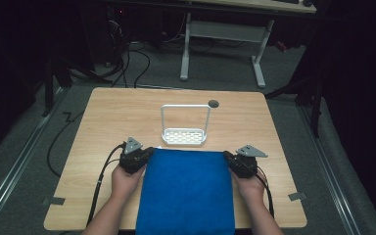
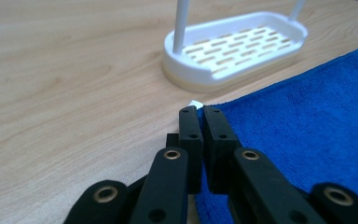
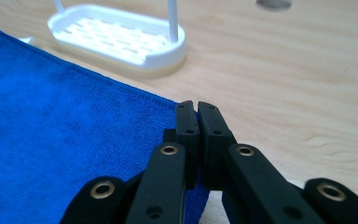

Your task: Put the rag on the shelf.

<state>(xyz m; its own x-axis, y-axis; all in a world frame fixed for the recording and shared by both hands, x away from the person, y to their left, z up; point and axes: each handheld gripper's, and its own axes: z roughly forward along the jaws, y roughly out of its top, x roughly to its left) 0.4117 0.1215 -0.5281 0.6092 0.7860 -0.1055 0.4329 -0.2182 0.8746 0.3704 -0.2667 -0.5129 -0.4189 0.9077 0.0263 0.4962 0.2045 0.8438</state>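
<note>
Both hands low (forearms level): left gripper (image 1: 144, 155) and right gripper (image 1: 228, 157) apparently pinch blue towel (image 1: 186, 191) corners.

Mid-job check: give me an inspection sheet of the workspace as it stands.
Surface: wooden table, round dark hole near far edge.
Job's things: blue towel lying flat at near edge.
Clutter: white slotted rack just beyond the towel.
Grippers: left gripper shut on the towel's far left corner; right gripper shut on its far right corner.
Cables: black cables trail from both grippers.
Surroundings: white desk frame, floor cables, dark room.
</note>
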